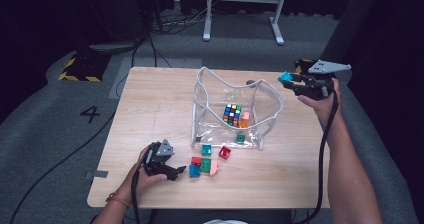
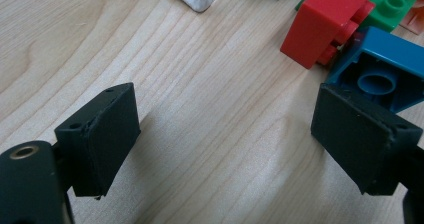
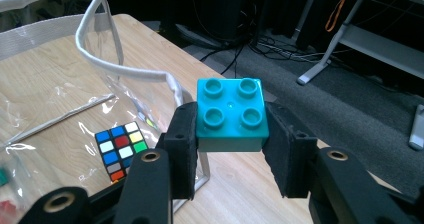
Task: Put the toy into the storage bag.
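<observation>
While a puzzle cube (image 1: 232,114) and a couple of small blocks already lie inside the clear bag (image 1: 202,134) at the middle of the table (image 1: 150,114), the work of filling it looks to be somewhere past its start and short of its end: a loose cluster of blocks, among them a red block (image 1: 224,152), a green block (image 1: 205,165) and a blue block (image 1: 194,171), sits on the wood just in front of the bag and is yet to go in. Held up near the bag's far right rim, the right gripper (image 1: 291,81) has its jaws clamped on a turquoise block (image 3: 231,115), one pad pressed to each side wall and the studs facing up, so this piece seems the next to be dropped in. Low over the table by the cluster, the left gripper (image 1: 180,171) has its jaws spread wide with nothing between them; one pad stands just beside the blue block, whether touching it I cannot tell
</observation>
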Tool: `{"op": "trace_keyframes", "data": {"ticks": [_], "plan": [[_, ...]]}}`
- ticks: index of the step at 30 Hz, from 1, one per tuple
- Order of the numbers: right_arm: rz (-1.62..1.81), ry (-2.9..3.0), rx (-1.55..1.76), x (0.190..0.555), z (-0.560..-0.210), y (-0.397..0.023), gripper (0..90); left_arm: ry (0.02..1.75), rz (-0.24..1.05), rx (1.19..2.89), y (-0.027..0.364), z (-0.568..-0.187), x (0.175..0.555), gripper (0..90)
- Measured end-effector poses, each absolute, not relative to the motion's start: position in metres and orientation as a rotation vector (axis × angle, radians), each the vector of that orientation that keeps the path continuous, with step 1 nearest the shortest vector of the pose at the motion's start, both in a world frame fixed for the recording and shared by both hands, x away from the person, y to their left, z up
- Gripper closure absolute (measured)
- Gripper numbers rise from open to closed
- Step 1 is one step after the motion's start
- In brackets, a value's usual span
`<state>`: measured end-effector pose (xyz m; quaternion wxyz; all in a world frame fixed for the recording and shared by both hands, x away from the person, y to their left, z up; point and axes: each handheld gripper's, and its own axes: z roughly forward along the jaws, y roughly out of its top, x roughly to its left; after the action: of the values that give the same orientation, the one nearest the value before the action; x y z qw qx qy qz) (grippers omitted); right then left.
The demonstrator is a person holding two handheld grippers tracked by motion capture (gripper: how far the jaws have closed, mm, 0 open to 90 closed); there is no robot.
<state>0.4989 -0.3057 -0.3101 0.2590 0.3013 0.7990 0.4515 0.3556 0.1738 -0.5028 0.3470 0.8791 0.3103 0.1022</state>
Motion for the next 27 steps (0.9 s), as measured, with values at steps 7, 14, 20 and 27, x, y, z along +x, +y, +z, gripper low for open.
{"op": "trace_keyframes", "data": {"ticks": [7,14,20,27], "plan": [[1.195,2.188,0.811,0.515,-0.308,-0.287,59.3,0.805,0.265,2.28,0.174,-0.503,0.356,12.1],[1.241,2.221,0.753,0.511,-0.306,-0.271,59.3,0.805,0.265,2.279,0.174,-0.503,0.356,12.2],[1.319,2.27,0.656,0.503,-0.31,-0.258,59.3,0.803,0.27,2.279,0.174,-0.503,0.356,12.1],[1.355,2.358,0.504,0.496,-0.314,-0.239,59.3,0.805,0.265,2.279,0.174,-0.503,0.356,12.1]]}}
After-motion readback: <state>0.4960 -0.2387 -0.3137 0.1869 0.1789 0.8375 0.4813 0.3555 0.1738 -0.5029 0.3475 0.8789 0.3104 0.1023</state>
